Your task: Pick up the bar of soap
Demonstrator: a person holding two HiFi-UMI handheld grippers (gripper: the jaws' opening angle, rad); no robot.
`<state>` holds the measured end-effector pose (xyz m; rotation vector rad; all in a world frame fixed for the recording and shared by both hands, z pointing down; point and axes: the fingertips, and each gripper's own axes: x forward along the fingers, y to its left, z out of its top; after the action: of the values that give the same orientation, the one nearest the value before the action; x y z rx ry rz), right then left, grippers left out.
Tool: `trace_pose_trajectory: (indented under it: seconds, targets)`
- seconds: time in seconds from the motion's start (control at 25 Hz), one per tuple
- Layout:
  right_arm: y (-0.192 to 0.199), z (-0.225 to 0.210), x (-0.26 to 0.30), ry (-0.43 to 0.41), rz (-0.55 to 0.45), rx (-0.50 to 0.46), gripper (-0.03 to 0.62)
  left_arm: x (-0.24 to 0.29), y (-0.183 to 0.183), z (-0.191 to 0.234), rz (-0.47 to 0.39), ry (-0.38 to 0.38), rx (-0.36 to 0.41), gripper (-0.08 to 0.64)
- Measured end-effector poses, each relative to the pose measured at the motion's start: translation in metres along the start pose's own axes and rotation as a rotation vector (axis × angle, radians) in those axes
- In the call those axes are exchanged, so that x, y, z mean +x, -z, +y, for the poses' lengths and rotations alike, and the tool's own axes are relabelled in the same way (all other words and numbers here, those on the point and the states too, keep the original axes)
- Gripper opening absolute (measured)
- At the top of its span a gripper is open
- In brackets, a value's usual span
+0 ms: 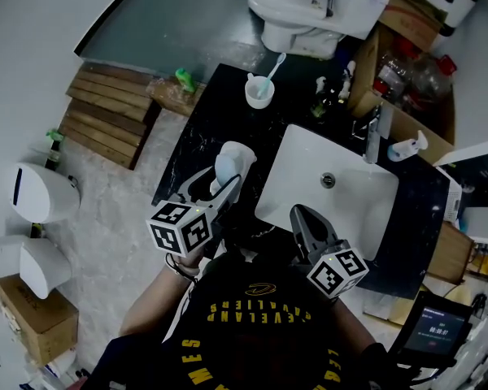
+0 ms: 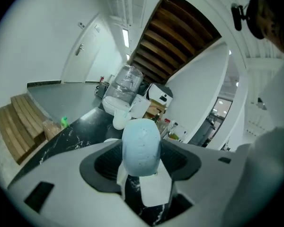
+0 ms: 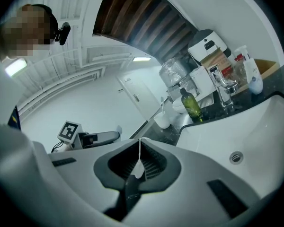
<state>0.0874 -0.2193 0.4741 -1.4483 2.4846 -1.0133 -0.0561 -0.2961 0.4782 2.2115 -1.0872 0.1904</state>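
Nearest, at lower centre of the head view, the right claw (image 1: 307, 227) hangs over the front rim of the sink (image 1: 305, 157), its jaws pressed together on nothing. Left of it, the left claw (image 1: 225, 181) clamps the pale blue bar of soap (image 1: 227, 167) over the black bench (image 1: 197, 128). Farther up stands a white cup (image 1: 259, 93).

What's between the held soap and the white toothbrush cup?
A white piece by the soap, perhaps its dish, then bare black countertop up to the cup: head view.
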Motion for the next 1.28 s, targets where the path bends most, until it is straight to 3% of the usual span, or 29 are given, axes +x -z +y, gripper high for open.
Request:
trace_pose_trajectory:
  seconds: [0.32, 0.64, 1.28]
  targets:
    - [-0.002, 0.010, 0.002, -0.016, 0.002, -0.035, 0.018, -0.024, -0.017, -0.029, -0.123, 0.178, -0.183, 0.267]
    - [-0.010, 0.033, 0.004, -0.033, 0.010, -0.240, 0.018, -0.040, -0.020, -0.043, -0.175, 0.291, -0.376, 0.267]
    - [-0.010, 0.031, 0.002, -0.037, 0.006, -0.247, 0.018, -0.046, -0.008, -0.048, -0.188, 0.327, -0.454, 0.267]
